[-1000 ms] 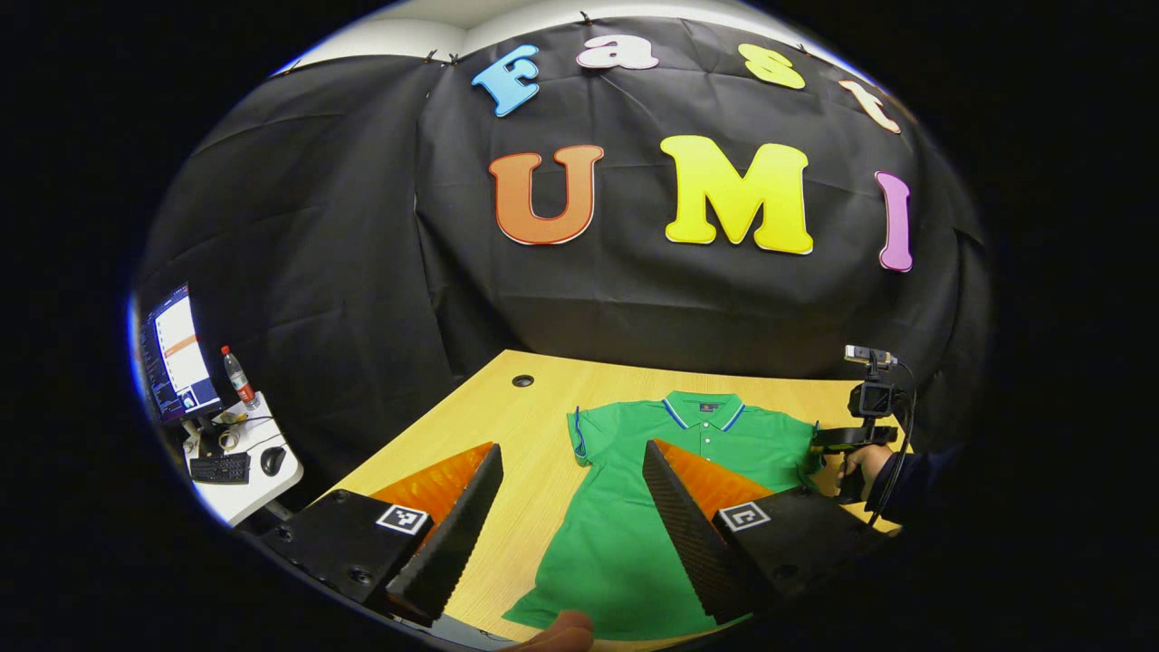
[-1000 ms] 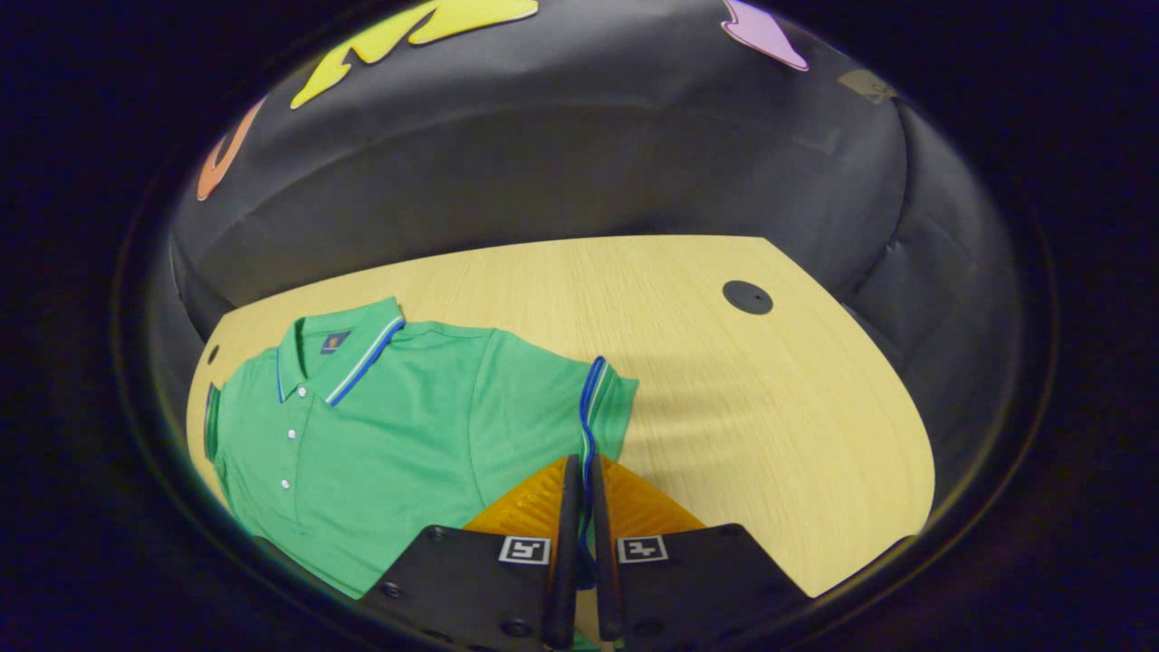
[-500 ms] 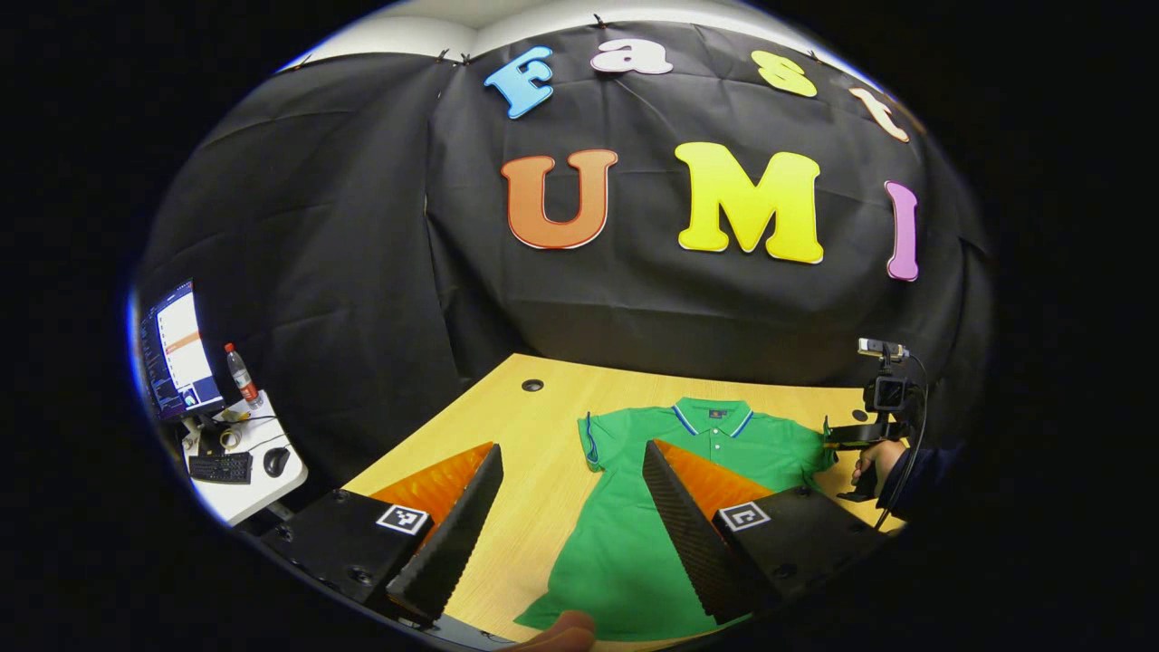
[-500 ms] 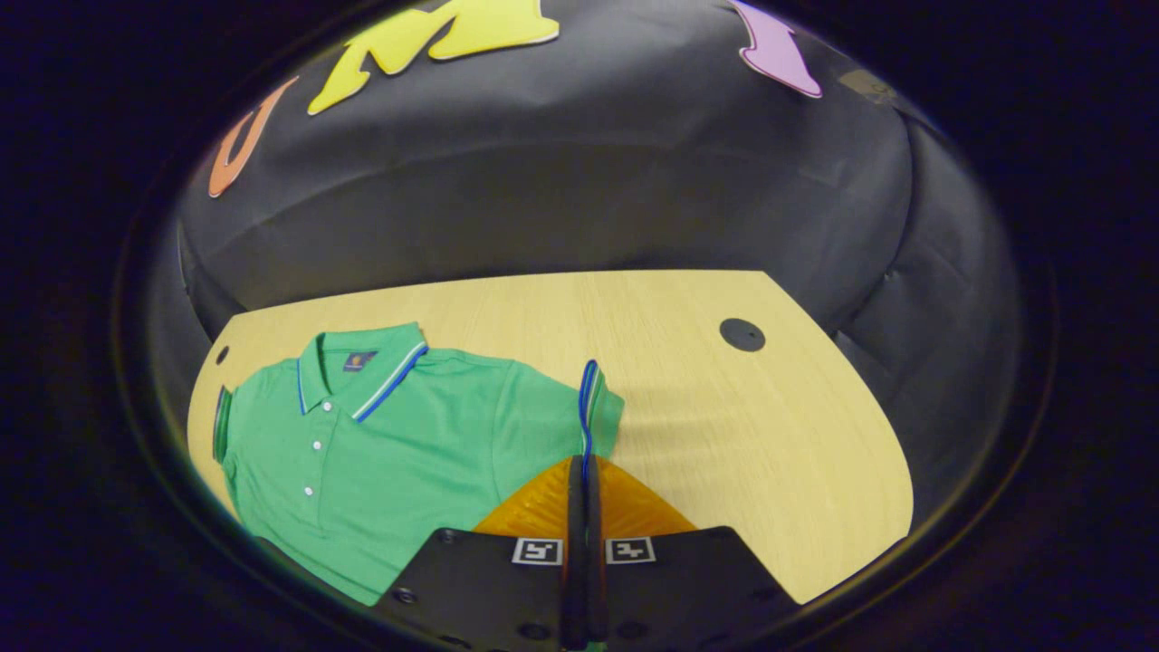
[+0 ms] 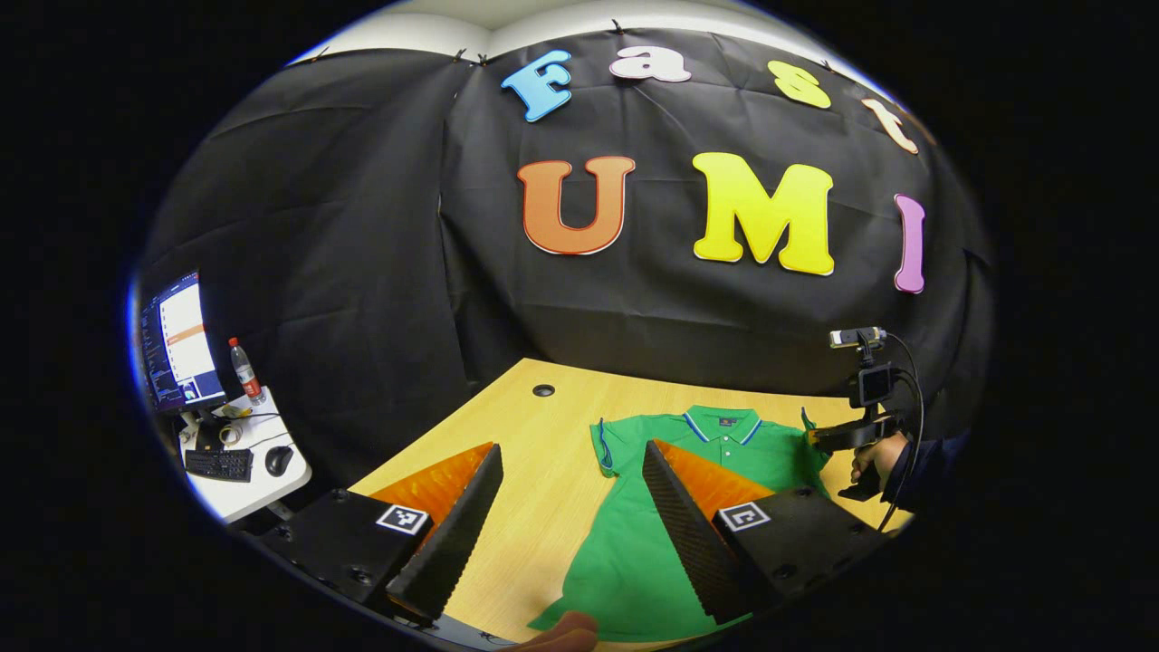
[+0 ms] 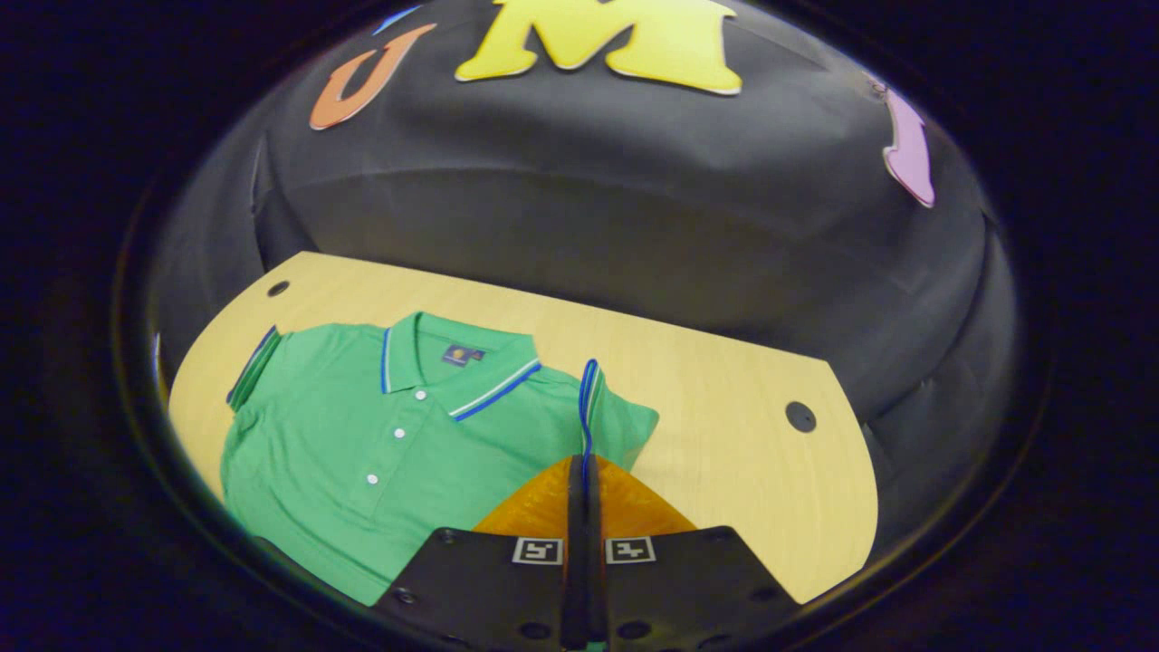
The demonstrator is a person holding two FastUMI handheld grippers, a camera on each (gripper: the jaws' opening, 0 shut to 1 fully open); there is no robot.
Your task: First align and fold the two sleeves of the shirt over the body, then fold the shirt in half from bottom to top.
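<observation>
Shirt lies flat, face up on the surface, collar at far side, hem near. Right tool is closed on the right sleeve's blue-trimmed cuff, which stands lifted off the wood. Left tool hangs wide apart above the near left part, holding nothing. Step in hand, I'd say: 1st sleeve fold. Next move needs the cuff carried left over the body w/ trim kept parallel to the side seam. Left sleeve untouched. Bare wood right of shirt and beyond collar; near hem sits close to surface edge.
</observation>
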